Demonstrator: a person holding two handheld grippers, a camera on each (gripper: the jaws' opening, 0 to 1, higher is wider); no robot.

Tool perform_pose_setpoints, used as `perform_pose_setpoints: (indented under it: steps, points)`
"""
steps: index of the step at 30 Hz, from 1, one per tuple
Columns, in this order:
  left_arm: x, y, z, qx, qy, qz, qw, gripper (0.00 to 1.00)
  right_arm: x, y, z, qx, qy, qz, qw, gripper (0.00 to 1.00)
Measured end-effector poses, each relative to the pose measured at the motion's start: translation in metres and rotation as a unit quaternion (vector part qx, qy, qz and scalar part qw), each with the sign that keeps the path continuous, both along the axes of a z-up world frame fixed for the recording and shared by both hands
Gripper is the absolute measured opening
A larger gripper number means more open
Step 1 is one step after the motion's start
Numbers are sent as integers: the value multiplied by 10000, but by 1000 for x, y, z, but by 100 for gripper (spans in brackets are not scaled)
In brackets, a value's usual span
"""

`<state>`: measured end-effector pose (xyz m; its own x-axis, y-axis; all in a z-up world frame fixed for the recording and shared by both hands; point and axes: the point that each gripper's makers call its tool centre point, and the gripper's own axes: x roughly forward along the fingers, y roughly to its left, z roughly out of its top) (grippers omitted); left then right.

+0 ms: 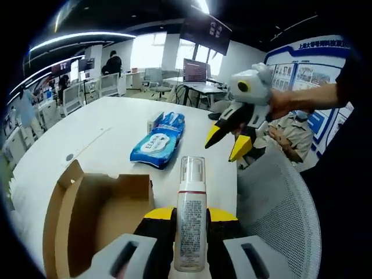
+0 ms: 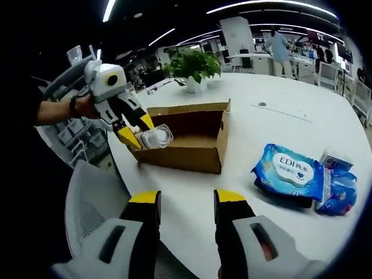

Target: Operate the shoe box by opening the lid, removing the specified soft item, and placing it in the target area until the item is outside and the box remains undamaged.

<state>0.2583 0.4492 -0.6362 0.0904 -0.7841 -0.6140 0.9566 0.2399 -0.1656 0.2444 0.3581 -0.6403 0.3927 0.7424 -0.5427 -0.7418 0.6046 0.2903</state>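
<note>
**Bottle lifted out, not yet set down**

The brown cardboard shoe box (image 2: 192,142) stands open on the round white table (image 1: 110,125). The left gripper (image 1: 190,218) clamps a white foam-pump bottle with a clear cap (image 1: 190,218), held above the box's near edge. The right gripper (image 2: 185,203) hovers empty, jaws apart. At two o'clock of the box in the right gripper view lies a blue wet-wipes pack (image 2: 290,173). Placing appears to remain; the box looks undamaged.

"EDI" on blue wipes pack (image 2: 290,173)
</note>
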Motion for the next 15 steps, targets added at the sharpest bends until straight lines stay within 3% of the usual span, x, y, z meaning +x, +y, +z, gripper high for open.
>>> perform_pose_setpoints:
  steps: [7, 15]
  points:
    - [-27, -21, 8, -141, 63, -584, 9982, 20, -11, 27, 27, 522, -189, 530, 9970, 35]
    - [-48, -36, 20, -358, 127, -1083, 9934, 19, -32, 44, 35, 573, -219, 1244, 9903, 30]
